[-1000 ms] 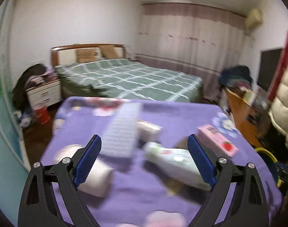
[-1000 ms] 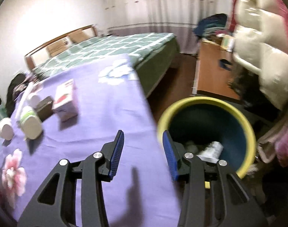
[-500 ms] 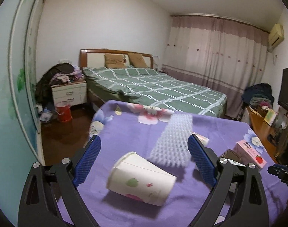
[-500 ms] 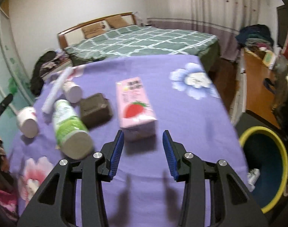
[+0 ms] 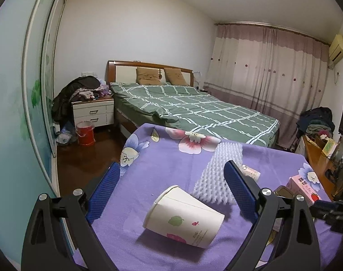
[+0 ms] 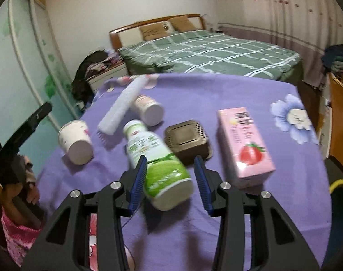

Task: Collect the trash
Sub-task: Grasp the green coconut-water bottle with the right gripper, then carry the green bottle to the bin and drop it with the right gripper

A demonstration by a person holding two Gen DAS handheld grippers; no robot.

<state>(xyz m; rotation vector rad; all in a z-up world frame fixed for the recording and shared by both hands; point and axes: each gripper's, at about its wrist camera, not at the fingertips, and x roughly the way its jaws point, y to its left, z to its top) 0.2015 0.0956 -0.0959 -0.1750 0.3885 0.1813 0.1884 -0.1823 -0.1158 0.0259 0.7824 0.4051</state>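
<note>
On the purple flowered cloth (image 5: 171,158), a white paper cup (image 5: 182,221) lies on its side between the wide-apart fingers of my left gripper (image 5: 171,169), which is open and not touching it. Just behind the cup are a white foam net sleeve (image 5: 218,176) and a small bottle (image 5: 251,171). My right gripper (image 6: 170,160) hovers over the base end of a green-and-white bottle (image 6: 155,155). Its jaws are opening, the bottle lies between them, and the pads do not press on it. A brown box (image 6: 187,140) and a pink strawberry carton (image 6: 248,144) lie to the bottle's right.
A yellow bin rim (image 6: 340,185) shows past the table's right edge. The paper cup (image 6: 75,140), foam sleeve (image 6: 124,106) and small bottle (image 6: 148,108) lie at the left of the right wrist view. A hand (image 6: 20,180) holds the left gripper there. A bed (image 5: 194,110) stands behind the table.
The right wrist view swung from the yellow bin to the trash on the cloth, and its jaws widened around the green bottle. The left gripper shifted left to the paper cup.
</note>
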